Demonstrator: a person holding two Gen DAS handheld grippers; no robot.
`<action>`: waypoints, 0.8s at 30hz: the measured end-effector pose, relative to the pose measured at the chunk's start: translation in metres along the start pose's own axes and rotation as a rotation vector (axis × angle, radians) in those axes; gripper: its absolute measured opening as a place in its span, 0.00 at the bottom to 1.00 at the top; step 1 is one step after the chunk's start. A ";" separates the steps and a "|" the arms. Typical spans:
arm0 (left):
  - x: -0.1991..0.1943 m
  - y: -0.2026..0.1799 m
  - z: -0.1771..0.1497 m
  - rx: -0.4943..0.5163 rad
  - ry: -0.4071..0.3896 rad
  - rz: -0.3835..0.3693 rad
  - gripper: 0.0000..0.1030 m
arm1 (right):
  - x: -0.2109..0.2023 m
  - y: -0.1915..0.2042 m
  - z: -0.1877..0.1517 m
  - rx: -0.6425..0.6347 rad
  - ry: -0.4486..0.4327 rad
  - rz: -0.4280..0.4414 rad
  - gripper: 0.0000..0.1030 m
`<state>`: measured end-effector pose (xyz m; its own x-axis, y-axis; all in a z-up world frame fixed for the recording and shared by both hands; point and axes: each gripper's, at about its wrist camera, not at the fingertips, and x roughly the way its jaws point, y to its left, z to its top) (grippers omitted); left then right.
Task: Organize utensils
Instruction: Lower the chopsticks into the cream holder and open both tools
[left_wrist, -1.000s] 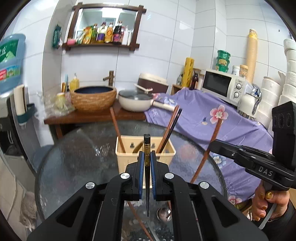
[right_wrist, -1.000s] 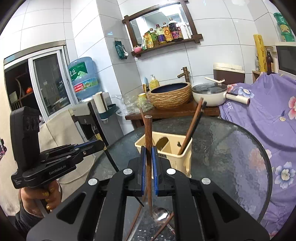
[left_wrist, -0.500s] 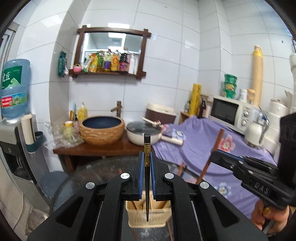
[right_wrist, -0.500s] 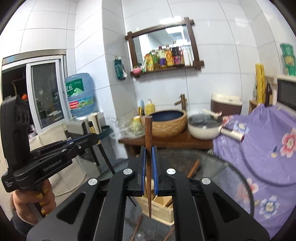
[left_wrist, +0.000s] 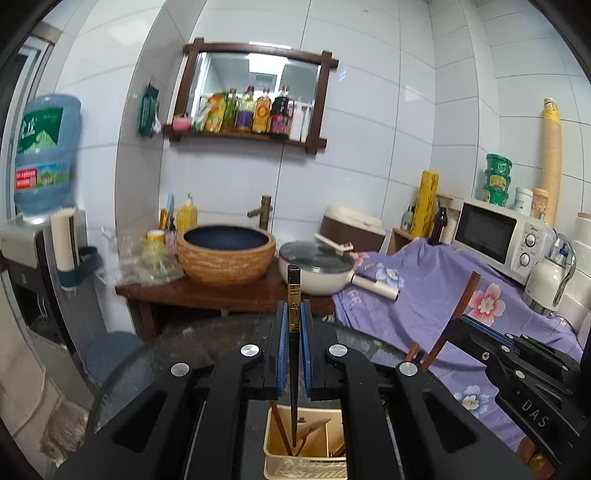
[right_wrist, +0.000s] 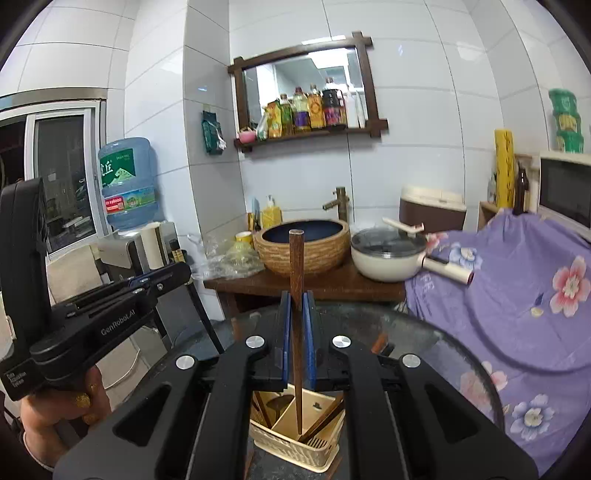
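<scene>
My left gripper (left_wrist: 293, 310) is shut on a black chopstick (left_wrist: 294, 284) with a gold band, held upright. Its lower tip hangs over a cream utensil caddy (left_wrist: 273, 458) that holds several brown chopsticks and a spoon. My right gripper (right_wrist: 296, 299) is shut on a brown wooden chopstick (right_wrist: 296, 258), also upright, with its tip above the same caddy (right_wrist: 284, 443). The caddy stands on a round glass table (right_wrist: 424, 332). In the left wrist view the right gripper (left_wrist: 458, 326) and its brown chopstick (left_wrist: 467, 295) show at the right. A hand holds the left gripper (right_wrist: 183, 271).
Behind the table is a wooden stand with a woven basin (left_wrist: 225, 254) and a lidded cream pan (left_wrist: 314, 266). To the right a purple flowered cloth (left_wrist: 424, 295) covers a counter with a microwave (left_wrist: 495, 236). A water dispenser (left_wrist: 40, 155) stands at the left.
Both grippers have risen with their chopsticks still clamped. The caddy has slid from the middle of each view to the bottom, beneath the chopstick tips.
</scene>
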<state>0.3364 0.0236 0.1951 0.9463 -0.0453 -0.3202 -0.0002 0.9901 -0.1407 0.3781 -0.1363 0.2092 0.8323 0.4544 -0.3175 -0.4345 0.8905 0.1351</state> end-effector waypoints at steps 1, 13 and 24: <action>0.005 0.002 -0.007 -0.005 0.015 -0.002 0.07 | 0.006 -0.003 -0.006 0.011 0.013 0.000 0.07; 0.038 0.011 -0.067 -0.024 0.145 -0.025 0.07 | 0.035 -0.024 -0.054 0.088 0.103 -0.009 0.07; 0.044 0.014 -0.080 -0.017 0.173 -0.007 0.07 | 0.040 -0.031 -0.065 0.094 0.115 -0.043 0.07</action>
<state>0.3525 0.0245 0.1044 0.8765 -0.0756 -0.4755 -0.0011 0.9873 -0.1590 0.4025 -0.1476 0.1310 0.8021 0.4145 -0.4300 -0.3605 0.9100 0.2048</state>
